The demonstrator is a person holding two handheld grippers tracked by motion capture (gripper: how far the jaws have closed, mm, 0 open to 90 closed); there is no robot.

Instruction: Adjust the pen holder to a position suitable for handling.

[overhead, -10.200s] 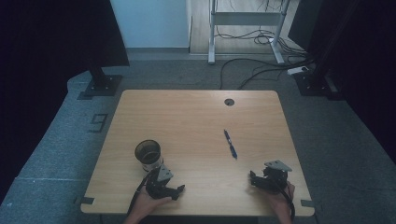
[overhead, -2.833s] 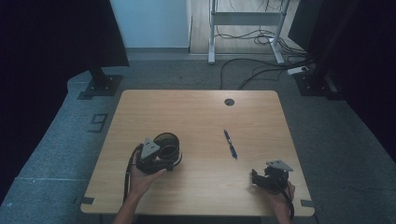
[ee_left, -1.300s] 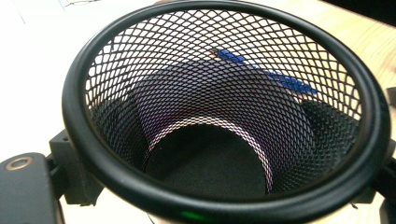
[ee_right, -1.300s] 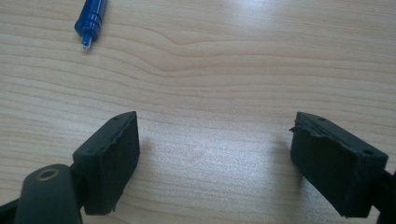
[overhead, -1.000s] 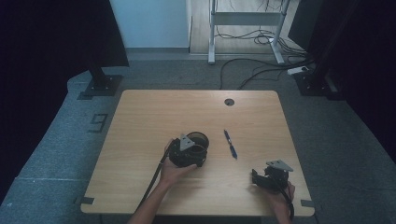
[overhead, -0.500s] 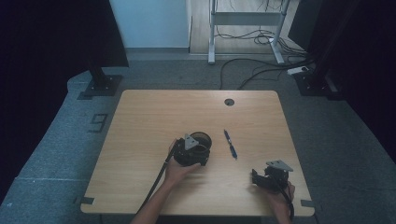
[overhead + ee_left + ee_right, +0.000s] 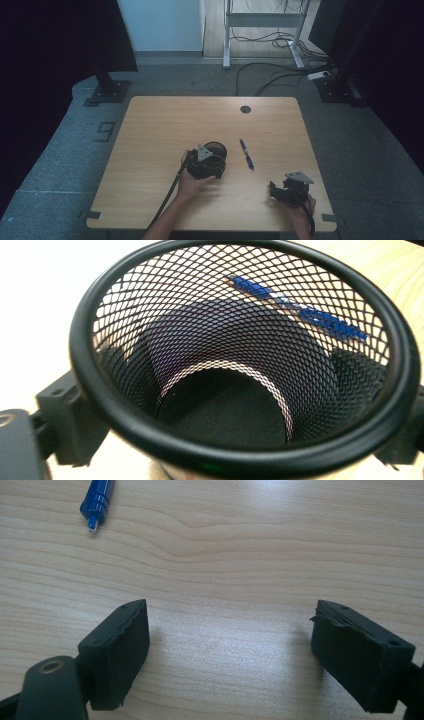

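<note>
The round black wire-mesh pen cup (image 7: pixel 215 156) stands near the middle of the light wooden table (image 7: pixel 150 130), clamped across its wall by my left gripper (image 7: pixel 204 164). I judge it light and stiff, though thin mesh could dent, so the solid rim (image 7: pixel 240 450) is my best hold. The blue pen (image 7: pixel 246 154) lies just beside it. My right gripper (image 7: pixel 230 650) rests wide apart, empty.
</note>
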